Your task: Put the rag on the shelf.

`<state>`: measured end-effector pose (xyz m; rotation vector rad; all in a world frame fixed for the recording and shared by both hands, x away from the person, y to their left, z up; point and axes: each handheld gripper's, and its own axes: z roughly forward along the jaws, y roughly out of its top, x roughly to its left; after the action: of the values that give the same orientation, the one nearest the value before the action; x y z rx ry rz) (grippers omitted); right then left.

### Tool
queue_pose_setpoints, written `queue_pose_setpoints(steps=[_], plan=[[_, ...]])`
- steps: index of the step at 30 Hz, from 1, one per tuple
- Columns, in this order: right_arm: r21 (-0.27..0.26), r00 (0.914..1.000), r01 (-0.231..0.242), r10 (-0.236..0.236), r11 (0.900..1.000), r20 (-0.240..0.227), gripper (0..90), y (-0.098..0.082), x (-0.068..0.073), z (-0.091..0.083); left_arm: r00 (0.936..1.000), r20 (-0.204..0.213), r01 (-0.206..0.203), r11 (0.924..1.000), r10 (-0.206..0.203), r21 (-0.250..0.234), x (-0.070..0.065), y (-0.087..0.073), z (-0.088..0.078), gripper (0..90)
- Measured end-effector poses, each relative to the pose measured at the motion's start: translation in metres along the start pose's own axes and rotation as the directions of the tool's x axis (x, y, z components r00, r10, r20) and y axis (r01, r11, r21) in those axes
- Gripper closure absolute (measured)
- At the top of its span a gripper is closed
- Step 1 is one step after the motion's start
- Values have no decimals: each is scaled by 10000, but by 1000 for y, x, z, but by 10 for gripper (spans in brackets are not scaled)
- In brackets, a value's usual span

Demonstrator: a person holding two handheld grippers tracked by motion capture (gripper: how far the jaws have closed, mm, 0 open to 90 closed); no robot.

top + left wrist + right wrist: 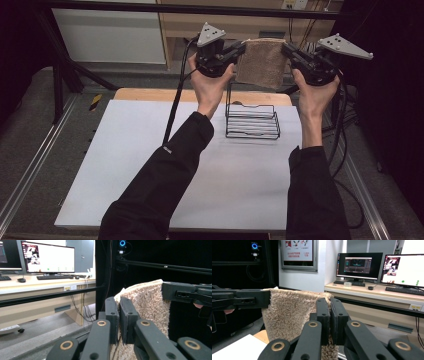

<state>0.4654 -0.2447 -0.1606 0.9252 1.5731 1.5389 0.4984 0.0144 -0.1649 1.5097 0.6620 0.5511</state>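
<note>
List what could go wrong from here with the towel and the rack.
The left gripper and right gripper each pinch only a top corner of the brown towel; a corner could slip out. The towel hangs behind the wire rack's upright; lowered off line, it could snag or tip the rack.

The fluffy beige-tan terry towel (261, 62) is one plain shade, no print, held between two matte black plastic grippers (239, 51) (288, 51) with brass-coloured rivets. At six o'clock below it, a black wire rack (252, 121) stands on the pale grey-white table sheet (150, 165); both sleeves (165, 185) are black.
</note>
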Motion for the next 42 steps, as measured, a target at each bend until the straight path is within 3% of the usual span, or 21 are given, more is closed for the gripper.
queue_pose_setpoints(steps=[11,22,36,39,42], plan=[[294,10000,28,-29,9996,50,864,-7,-17,21,10000,-25,78,9999,-78,106,11,-9,18,855],[444,10000,17,-17,9990,-10,864,-15,-26,37,9998,-160,138,9995,-133,289,22,-17,30,855],[793,9998,-33,47,9968,-178,864,-35,-29,37,10000,28,0,9974,-2,726,21,-32,29,855],[971,9998,-1,19,9953,-190,864,-40,-30,35,9997,61,-246,9958,242,877,19,-36,27,855],[1049,9998,-6,28,9945,-206,864,-44,-30,31,9995,269,-197,9954,172,937,16,-40,25,854]])
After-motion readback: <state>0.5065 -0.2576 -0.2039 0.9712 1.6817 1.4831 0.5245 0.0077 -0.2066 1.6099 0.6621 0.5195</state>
